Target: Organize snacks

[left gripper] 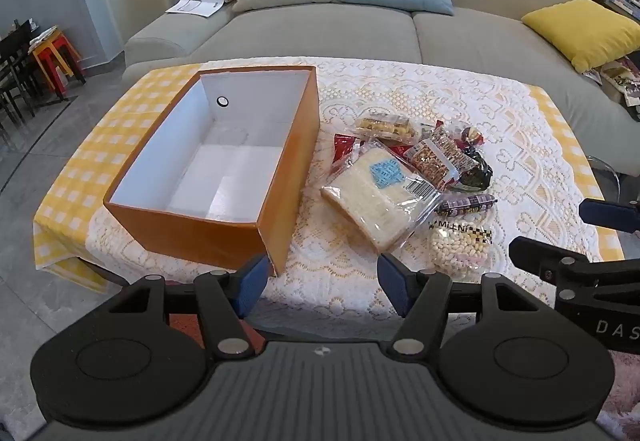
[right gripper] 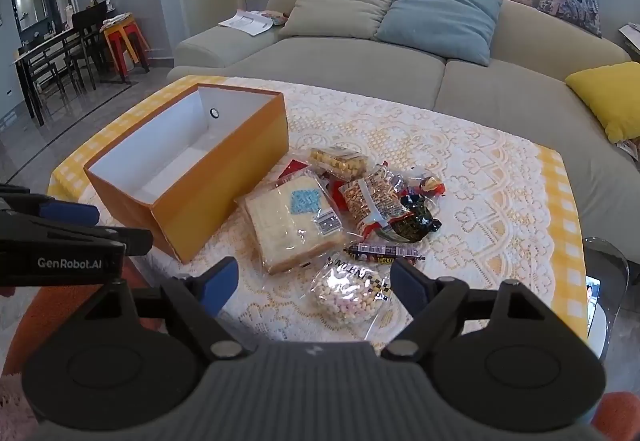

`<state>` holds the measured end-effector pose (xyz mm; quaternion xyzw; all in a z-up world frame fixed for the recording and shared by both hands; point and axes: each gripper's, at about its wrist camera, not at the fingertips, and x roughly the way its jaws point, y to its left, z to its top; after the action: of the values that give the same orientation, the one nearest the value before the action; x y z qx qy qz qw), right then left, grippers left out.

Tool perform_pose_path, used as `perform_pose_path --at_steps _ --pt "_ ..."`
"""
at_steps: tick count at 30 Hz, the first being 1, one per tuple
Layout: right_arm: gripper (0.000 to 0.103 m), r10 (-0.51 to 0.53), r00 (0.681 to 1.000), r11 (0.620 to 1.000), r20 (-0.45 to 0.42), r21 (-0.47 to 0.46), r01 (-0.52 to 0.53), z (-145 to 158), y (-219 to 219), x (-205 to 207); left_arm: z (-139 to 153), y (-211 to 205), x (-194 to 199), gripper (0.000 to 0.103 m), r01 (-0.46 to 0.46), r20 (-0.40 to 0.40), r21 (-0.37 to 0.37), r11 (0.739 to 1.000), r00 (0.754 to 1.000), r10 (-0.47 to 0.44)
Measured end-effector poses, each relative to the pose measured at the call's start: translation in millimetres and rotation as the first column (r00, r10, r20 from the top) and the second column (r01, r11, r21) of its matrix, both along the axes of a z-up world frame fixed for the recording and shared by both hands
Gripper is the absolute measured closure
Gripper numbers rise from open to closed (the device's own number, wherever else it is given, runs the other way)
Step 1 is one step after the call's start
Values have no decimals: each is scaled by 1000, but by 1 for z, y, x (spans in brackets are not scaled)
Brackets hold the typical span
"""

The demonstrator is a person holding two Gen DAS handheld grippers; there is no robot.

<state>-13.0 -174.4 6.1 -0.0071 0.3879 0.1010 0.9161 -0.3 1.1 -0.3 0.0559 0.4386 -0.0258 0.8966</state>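
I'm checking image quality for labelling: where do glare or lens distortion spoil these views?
Left wrist view: fisheye bends the sofa and table edges; glare streaks the bread bag. Right wrist view: same bowing, black corners; a bright spot washes out the candy bag; the box stays sharp.

Both claws point(left gripper: 320, 287) point(right gripper: 314, 287) agape, empty.

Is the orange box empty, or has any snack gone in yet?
Empty. The orange box shows only its bare white floor and walls; the bread bag lies outside on the tablecloth.
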Motion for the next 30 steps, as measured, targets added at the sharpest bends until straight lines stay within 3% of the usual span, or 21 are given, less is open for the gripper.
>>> perform_pose_path --at_steps 30 --pt "21 9 1000 1000 -7 10 -9 -7 4 -3 -2 2 0 28 -7 -4 -7 1000 1000 7"
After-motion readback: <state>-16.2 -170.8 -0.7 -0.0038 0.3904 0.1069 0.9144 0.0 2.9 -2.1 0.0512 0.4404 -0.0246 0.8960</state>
